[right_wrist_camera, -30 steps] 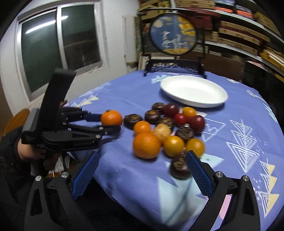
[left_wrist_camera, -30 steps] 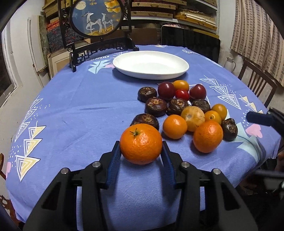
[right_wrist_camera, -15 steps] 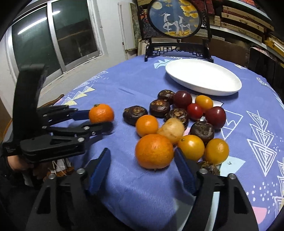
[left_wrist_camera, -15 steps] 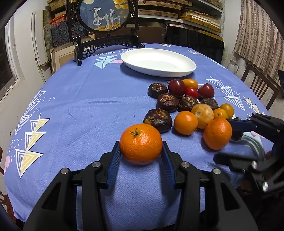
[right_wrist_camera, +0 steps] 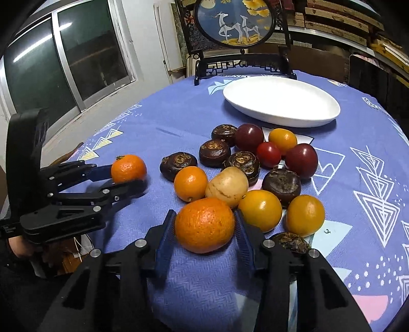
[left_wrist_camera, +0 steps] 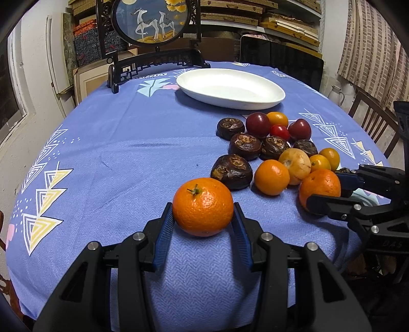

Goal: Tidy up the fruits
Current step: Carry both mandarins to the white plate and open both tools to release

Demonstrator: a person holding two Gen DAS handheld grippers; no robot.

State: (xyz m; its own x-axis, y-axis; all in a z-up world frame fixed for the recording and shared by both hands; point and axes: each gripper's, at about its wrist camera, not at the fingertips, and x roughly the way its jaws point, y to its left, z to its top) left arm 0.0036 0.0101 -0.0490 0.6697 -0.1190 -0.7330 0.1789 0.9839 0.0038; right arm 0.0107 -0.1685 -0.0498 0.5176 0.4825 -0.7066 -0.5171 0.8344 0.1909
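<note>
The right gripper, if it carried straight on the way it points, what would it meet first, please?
The large orange between its fingers already fills that line; just beyond lies the pale tan fruit, though depth is uncertain.

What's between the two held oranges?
Mostly bare cloth, in the right wrist view; the stemmed orange and big orange have only a small orange just behind.

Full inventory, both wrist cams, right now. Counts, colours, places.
Plate: 1, white, far side, nothing on it.
Stemmed tangerine: 1, orange, apart from the pile.
Large orange: 1, orange, near edge of pile.
Small orange: 1, orange, in pile.
Water chestnuts: 6, dark brown, in pile.
Yellow-orange fruits: 3, in pile.
Dark red fruits: 2, far end of pile.
Cherry tomato: 1, red, between them.
Tan fruit: 1, pile centre.
Deer screen: 1, black stand, behind plate.
Tablecloth: 1, blue.
Left hand-held gripper: black, shut on stemmed tangerine.
Right hand-held gripper: black, jaws just closing, pads on large orange.
</note>
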